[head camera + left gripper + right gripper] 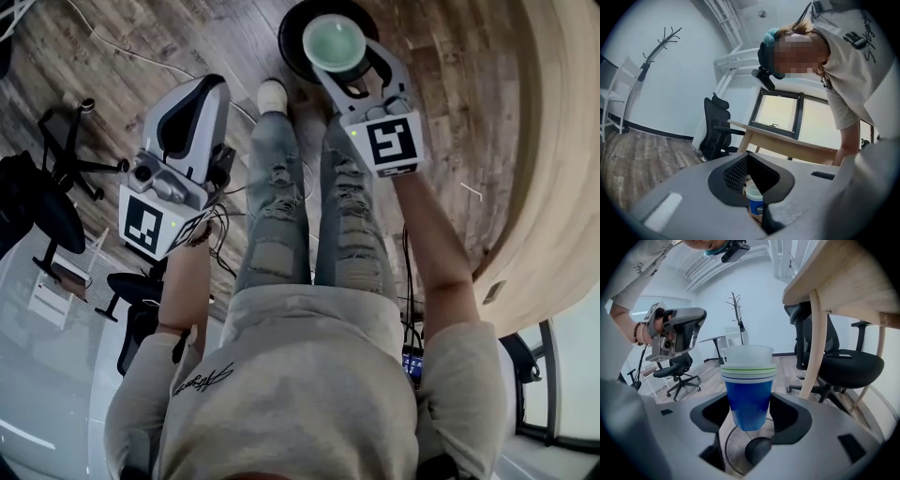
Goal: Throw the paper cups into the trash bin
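Left gripper, at 9 o'clock, has its jaws nearly together and empty. Right gripper clamps 1 nested stack of paper cups, long axis vertical, mouths up, above the black trash bin at 12 o'clock.

Item count: two grippers, namely left gripper and right gripper; one stack of nested paper cups; one trash bin; one wooden table; one coat stand; two office chairs, namely near office chair and far office chair.
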A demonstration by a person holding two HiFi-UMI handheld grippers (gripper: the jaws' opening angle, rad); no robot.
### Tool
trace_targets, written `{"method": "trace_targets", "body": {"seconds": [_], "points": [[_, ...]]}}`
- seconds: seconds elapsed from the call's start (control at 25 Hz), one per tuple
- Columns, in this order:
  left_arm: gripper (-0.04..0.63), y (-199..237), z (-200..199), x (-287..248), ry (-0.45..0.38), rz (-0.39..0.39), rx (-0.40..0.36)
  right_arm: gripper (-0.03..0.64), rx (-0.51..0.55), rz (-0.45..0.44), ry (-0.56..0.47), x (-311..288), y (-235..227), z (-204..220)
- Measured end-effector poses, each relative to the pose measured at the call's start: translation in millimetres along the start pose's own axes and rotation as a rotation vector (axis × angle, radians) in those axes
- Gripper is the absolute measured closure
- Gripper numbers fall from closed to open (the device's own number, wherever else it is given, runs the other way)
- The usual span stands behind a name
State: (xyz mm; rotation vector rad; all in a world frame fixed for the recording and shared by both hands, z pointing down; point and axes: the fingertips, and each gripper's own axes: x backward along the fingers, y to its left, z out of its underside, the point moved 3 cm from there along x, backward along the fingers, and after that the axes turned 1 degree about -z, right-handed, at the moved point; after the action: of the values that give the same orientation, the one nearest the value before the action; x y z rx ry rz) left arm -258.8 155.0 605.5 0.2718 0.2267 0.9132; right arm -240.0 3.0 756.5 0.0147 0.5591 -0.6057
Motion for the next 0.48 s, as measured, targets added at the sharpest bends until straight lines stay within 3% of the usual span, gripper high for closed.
{"method": "trace_targets", "body": {"seconds": [0.48], "points": [[0.592,1,32,5,0.059,0.041,0.015,0.347,0.0,-0.007,0.124,-34,1,64]]}}
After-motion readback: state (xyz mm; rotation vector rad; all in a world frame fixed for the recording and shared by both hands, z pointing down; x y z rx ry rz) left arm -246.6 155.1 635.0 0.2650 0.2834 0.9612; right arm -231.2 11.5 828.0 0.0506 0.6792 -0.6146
